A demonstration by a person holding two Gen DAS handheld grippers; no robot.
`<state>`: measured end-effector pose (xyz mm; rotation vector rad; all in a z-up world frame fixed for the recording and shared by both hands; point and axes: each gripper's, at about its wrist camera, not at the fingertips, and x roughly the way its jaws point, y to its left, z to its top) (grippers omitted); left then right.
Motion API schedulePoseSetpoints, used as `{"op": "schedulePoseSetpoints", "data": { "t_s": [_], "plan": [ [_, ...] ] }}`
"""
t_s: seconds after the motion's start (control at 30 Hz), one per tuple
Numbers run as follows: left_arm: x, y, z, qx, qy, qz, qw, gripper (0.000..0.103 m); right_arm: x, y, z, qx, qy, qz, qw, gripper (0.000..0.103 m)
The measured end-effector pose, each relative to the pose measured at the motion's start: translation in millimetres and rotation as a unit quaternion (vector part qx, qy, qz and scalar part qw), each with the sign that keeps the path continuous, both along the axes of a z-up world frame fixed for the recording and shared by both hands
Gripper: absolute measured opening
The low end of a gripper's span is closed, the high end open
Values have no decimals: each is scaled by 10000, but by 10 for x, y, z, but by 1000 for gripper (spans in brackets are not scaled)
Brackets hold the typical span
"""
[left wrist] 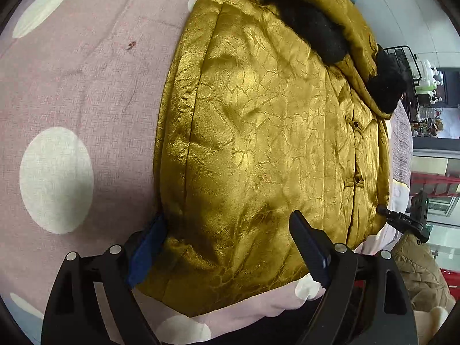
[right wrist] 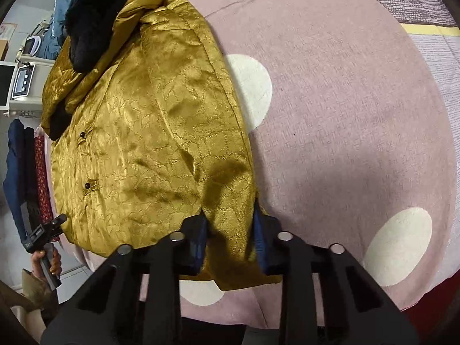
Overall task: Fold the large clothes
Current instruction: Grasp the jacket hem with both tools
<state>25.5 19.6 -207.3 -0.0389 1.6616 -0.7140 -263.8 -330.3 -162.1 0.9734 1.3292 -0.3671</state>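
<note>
Two grippers, left gripper, right gripper, gold jacket

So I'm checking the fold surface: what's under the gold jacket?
The gold jacket lies on a pink sheet with cream dots, which shows around it in both views. Whatever sits directly beneath the jacket's middle is covered, so I can't tell.

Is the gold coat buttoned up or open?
Buttoned, it seems: the coat lies flat, front edges together, two dark buttons along the seam.
</note>
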Motion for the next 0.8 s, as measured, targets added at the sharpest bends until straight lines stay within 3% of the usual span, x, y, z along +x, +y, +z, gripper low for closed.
{"op": "schedulePoseSetpoints", "data": {
  "t_s": [0.03,0.1,0.17,0.33,0.47,0.63,0.8],
  "plan": [
    [9,0,9,108,-63,-9,9999,69,0,7,27,31,-44,34,10000,15],
    [14,29,43,247,-123,-92,9996,26,26,49,63,11,-98,122,9999,11],
    [23,104,98,-161,92,-71,9998,14,25,99,111,25,-153,185,9997,9],
    [-37,275,296,-509,294,-248,9980,10,-91,230,254,154,-182,447,9987,8],
    [-231,450,406,-399,424,-479,9972,10,-226,410,319,275,33,673,9973,8],
    [-515,708,283,-241,836,-181,9960,10,-510,567,272,595,241,654,9958,8],
    [-489,520,306,-276,790,-139,9964,10,-376,480,247,656,204,556,9961,8]
  ]
}}
